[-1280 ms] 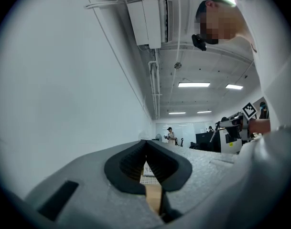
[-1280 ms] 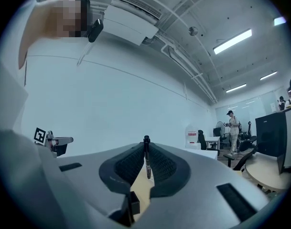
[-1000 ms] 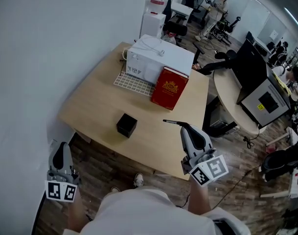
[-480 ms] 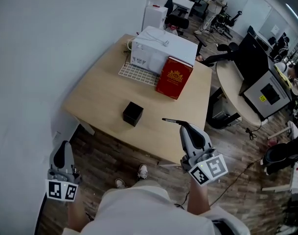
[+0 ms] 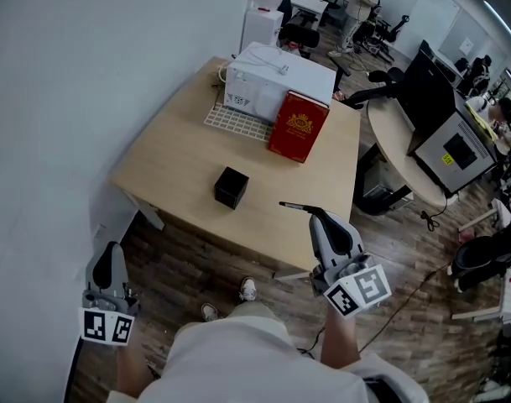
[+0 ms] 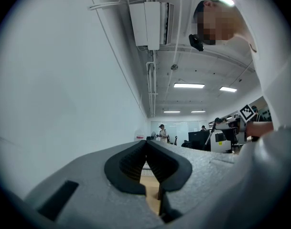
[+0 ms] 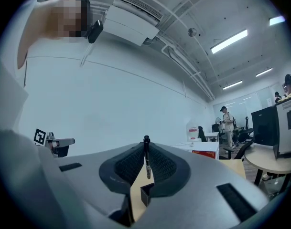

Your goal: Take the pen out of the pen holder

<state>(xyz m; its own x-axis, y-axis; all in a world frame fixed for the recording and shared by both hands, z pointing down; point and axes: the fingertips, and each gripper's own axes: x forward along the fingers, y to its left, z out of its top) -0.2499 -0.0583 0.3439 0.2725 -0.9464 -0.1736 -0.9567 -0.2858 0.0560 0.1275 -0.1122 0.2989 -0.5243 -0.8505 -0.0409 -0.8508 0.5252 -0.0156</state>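
Observation:
The black cube-shaped pen holder (image 5: 231, 186) stands on the light wooden table (image 5: 171, 166), apart from both grippers. My right gripper (image 5: 315, 212) is off the table's near edge, shut on a thin black pen (image 5: 294, 207) that sticks out to the left of its tip. In the right gripper view the pen (image 7: 146, 157) stands upright between the pads, with the pen holder (image 7: 144, 195) showing low in the gap. My left gripper (image 5: 112, 249) hangs at the lower left above the wooden floor, next to the wall. Its jaws (image 6: 146, 145) meet at the tip with nothing between them.
At the table's far end are a white box (image 5: 276, 86), a red book (image 5: 299, 127) leaning on it, and a white grid mat (image 5: 238, 124). A round desk (image 5: 402, 162) with a monitor stands to the right. People and chairs fill the far room.
The table and pen holder have slid up and away in the head view as I backed off. Both grippers keep their places in the picture, the right still holding the pen.

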